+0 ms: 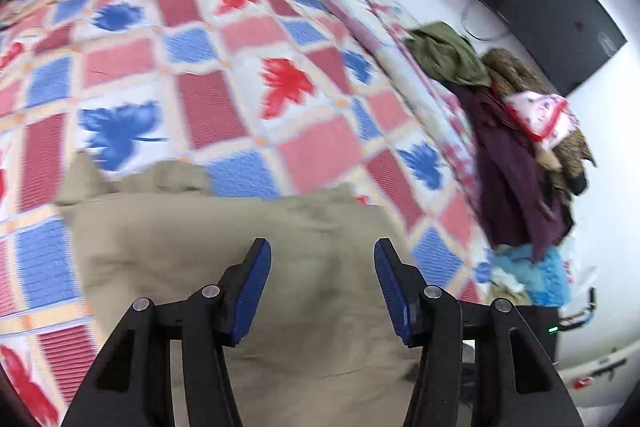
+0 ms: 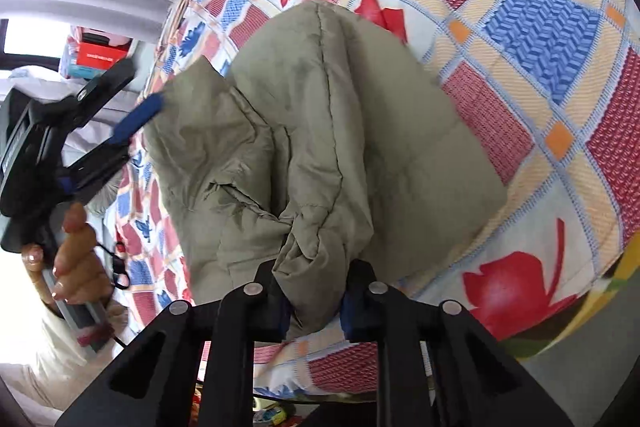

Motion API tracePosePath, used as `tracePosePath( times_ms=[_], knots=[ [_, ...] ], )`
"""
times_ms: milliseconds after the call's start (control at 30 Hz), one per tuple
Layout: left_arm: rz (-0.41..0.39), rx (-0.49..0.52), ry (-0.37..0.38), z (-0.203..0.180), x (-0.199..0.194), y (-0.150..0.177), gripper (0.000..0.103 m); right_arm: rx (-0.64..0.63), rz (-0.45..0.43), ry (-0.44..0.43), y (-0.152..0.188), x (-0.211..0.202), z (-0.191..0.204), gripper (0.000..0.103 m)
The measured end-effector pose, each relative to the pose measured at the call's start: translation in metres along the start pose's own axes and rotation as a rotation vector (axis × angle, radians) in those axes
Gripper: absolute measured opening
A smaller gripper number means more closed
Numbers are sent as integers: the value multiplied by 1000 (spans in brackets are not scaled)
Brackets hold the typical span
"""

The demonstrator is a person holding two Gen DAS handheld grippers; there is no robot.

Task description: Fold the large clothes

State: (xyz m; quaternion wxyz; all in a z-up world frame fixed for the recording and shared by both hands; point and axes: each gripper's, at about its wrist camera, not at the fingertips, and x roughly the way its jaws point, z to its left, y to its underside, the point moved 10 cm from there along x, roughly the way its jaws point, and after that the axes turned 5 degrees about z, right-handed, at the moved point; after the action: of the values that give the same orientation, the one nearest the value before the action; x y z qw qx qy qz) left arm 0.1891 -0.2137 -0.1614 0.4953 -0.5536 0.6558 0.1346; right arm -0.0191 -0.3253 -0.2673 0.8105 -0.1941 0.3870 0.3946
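A: Where is the large khaki padded garment point(image 2: 320, 131)?

B: Partly folded on the bed's red, blue and cream patchwork leaf-print quilt point(image 2: 532, 75), spreading ahead of the right claw point(image 2: 316, 301), whose pads pinch a bunched edge.

A: And the left claw point(image 1: 322, 287)?

B: Held by a hand point(image 2: 74, 263), jaws half apart, empty, above the garment. A pile of dark clothes point(image 1: 516, 155) lies to its right.
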Motion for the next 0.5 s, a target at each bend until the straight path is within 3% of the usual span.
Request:
tracePosePath(
  times_ms=[200,367,500],
  knots=[
    [54,-67,-118,68,28,24,55,-111,-48,83,-9,-13,11,18],
    [32,-94,-131,61,66,2,55,-214,-81,174,-25,-20,14,18],
    [40,-72,-110,40,96,-8,55,-274,-98,296,-34,-25,-9,18]
  ],
)
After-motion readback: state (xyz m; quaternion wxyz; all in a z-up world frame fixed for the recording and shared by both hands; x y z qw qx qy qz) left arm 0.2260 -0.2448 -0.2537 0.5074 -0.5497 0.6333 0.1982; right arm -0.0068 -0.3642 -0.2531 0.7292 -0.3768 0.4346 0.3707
